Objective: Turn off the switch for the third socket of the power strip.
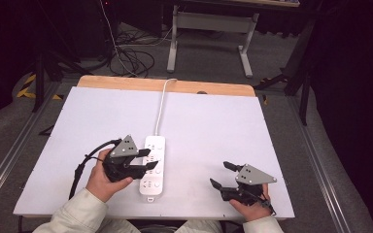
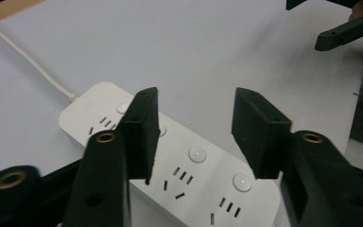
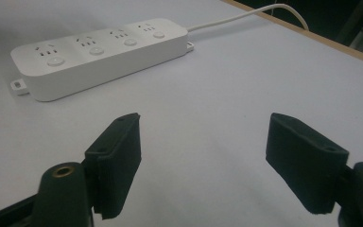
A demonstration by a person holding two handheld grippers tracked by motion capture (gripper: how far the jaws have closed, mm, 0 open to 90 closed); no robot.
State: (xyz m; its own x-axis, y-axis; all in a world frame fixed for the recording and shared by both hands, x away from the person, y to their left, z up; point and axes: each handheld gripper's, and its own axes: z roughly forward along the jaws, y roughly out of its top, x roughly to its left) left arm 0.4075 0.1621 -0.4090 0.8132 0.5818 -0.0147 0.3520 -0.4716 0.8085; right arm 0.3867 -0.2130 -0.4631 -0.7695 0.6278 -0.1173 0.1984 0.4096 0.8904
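A white power strip [image 1: 154,167] lies flat on the white table [image 1: 213,126], a little left of centre near the person's edge, its long axis running away from the person and its white cable [image 1: 161,107] leading off the far end toward the wooden strip at the back. It has four sockets in a row, each with a round button beside it. The left gripper [image 1: 145,160] reaches in from the strip's left side, held level in the left hand [image 1: 103,180] with the wrist low over the table, and its jaws straddle the strip across its width. In the left gripper view they stand partly open above the strip's top face with the middle sockets between them; the pads seem not to press on the strip, though the contact is hard to judge from this angle. The right gripper [image 1: 222,174] rests well apart near the table's right front corner, held in the right hand [image 1: 252,209], pointing left toward the strip with its jaws wide open and holding nothing.
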